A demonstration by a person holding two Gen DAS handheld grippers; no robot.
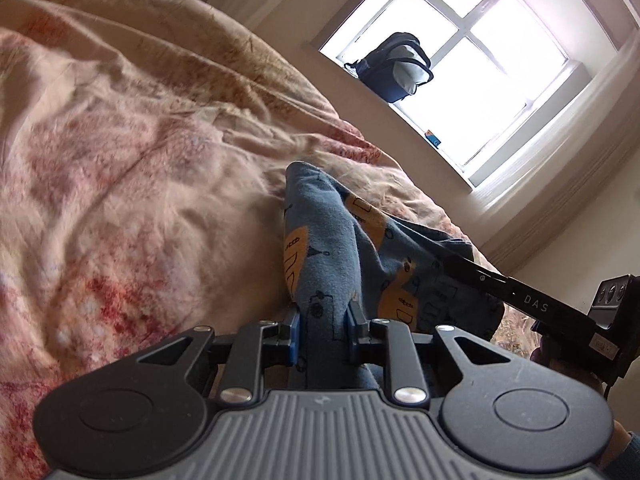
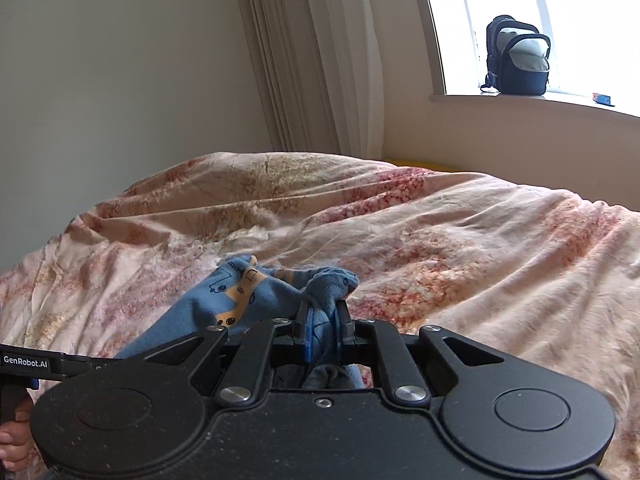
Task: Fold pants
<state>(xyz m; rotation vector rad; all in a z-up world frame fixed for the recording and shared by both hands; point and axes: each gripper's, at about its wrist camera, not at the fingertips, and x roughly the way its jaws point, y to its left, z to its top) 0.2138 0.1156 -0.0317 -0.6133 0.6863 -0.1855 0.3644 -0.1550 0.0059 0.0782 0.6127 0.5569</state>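
The pants [image 1: 332, 248] are blue knit with orange printed vehicles, and they hang above a pink flowered bedspread [image 1: 120, 160]. My left gripper [image 1: 323, 332] is shut on a bunched fold of them, its blue pads pressing the cloth from both sides. The right gripper's black body [image 1: 560, 308] reaches into the pants from the right edge of the left wrist view. In the right wrist view the pants [image 2: 240, 292] drape to the left, and my right gripper [image 2: 322, 326] is shut on a thick wad of the fabric. The left gripper's body [image 2: 32, 362] shows at the left edge.
The rumpled bedspread [image 2: 440, 240] covers the whole bed. A dark backpack [image 2: 518, 58] stands on the windowsill [image 2: 520, 100] beside a small blue box [image 2: 602, 99]. White curtains [image 2: 320, 60] hang in the corner. A person's hand [image 2: 14, 440] grips the left handle.
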